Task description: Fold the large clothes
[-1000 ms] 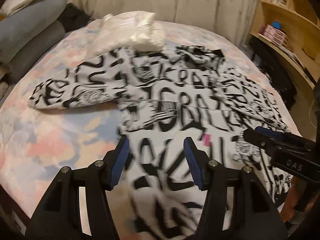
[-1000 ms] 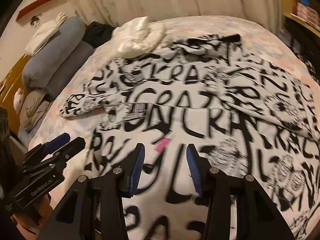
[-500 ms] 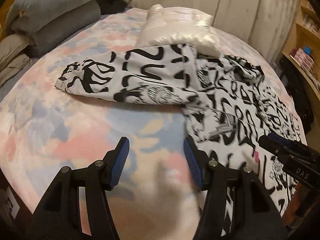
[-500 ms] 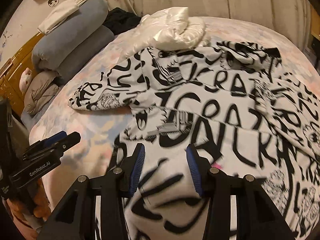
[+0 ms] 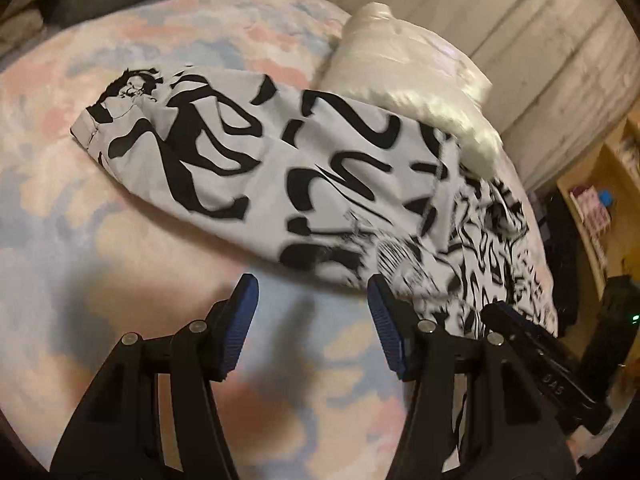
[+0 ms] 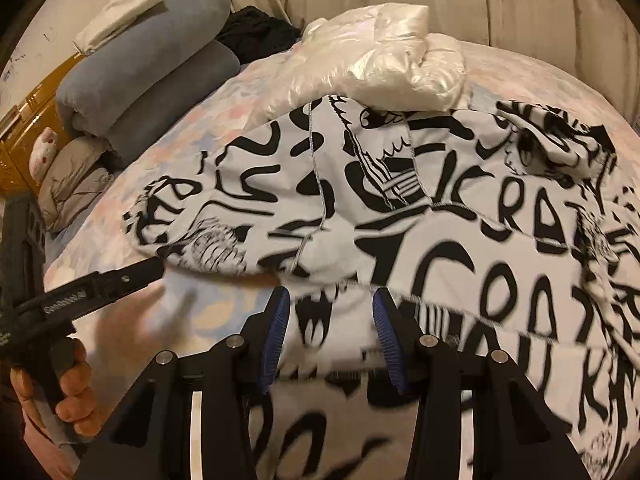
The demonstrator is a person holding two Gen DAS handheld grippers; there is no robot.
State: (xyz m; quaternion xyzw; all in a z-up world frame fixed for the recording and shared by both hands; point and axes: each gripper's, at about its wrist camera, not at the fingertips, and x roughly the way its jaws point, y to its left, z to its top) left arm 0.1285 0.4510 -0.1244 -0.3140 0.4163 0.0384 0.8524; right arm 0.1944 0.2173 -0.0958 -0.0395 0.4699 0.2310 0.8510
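A large white garment with black lettering (image 6: 460,248) lies spread on the pastel bedsheet (image 5: 100,240). Its left sleeve (image 5: 240,168) stretches out to the left. My left gripper (image 5: 312,308) is open over bare sheet just in front of the sleeve's lower edge, with nothing between its fingers. My right gripper (image 6: 330,320) is open low over the garment's body near the armpit seam, holding nothing. The left gripper (image 6: 152,270) also shows in the right wrist view, held by a hand (image 6: 68,392). The right gripper's fingers (image 5: 540,356) show in the left wrist view.
A shiny white padded jacket (image 6: 380,60) lies on the garment's far edge. Rolled grey-blue bedding (image 6: 140,72), a black cloth (image 6: 256,36) and a small plush toy (image 6: 42,152) sit at the bed's left. Wooden shelves (image 5: 600,208) stand right; a curtain (image 5: 500,8) hangs behind.
Both grippers have swept left across the garment and come lower. The left one has left the garment's body and now hangs over bare sheet by the sleeve. Jaw widths look unchanged.
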